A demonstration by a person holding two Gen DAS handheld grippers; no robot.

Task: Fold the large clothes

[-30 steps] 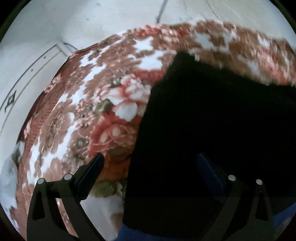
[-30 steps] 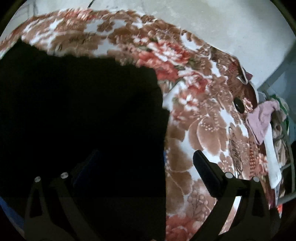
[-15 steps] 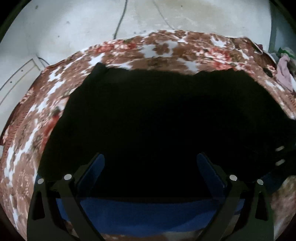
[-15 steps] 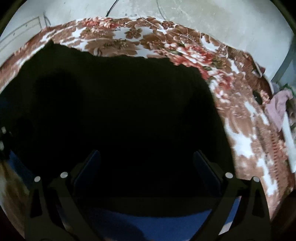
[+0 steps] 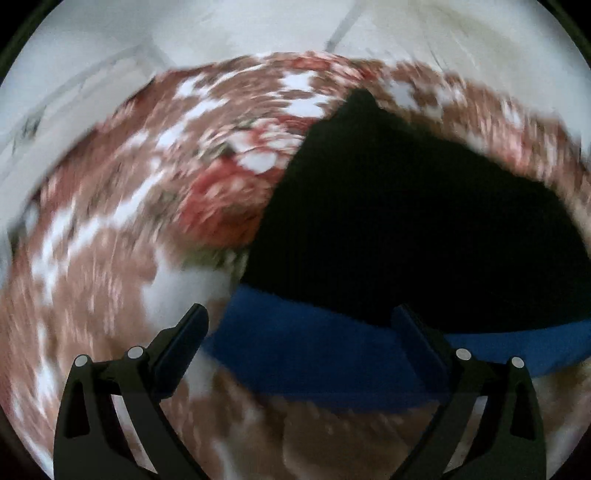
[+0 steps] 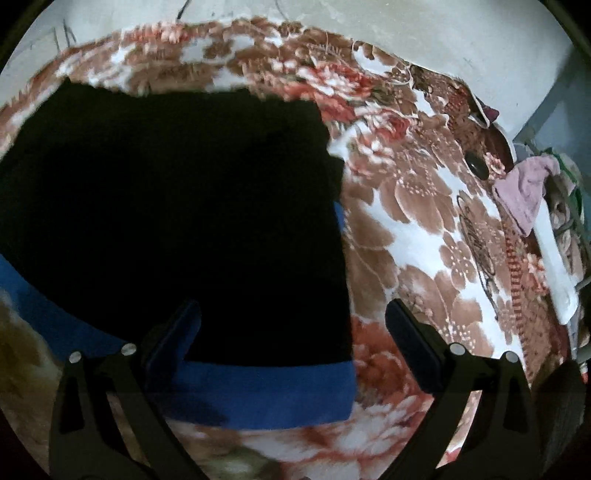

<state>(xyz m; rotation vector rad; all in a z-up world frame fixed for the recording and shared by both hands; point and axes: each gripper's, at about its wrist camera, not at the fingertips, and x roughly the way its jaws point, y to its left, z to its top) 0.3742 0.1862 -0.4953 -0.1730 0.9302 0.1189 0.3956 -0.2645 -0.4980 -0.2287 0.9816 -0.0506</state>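
Note:
A large black garment (image 5: pixel 413 229) (image 6: pixel 177 206) with a blue band (image 5: pixel 314 354) (image 6: pixel 266 391) along its near edge lies flat on a floral blanket (image 5: pixel 122 236) (image 6: pixel 413 236). My left gripper (image 5: pixel 299 328) hovers open over the garment's near left corner, with the blue band between its fingers but not touched. My right gripper (image 6: pixel 291 321) hangs open above the near right corner, holding nothing. The left wrist view is blurred by motion.
The blanket covers a bed that ends at a pale floor (image 5: pixel 258 26) (image 6: pixel 424 22) beyond. At the right edge of the bed lie a pink cloth (image 6: pixel 524 188), a small dark round object (image 6: pixel 476 166) and a white strip (image 6: pixel 554 258).
Both grippers have swung outward again, the left toward the garment's left corner and the right toward its right corner. The blue band now shows fully in front of both.

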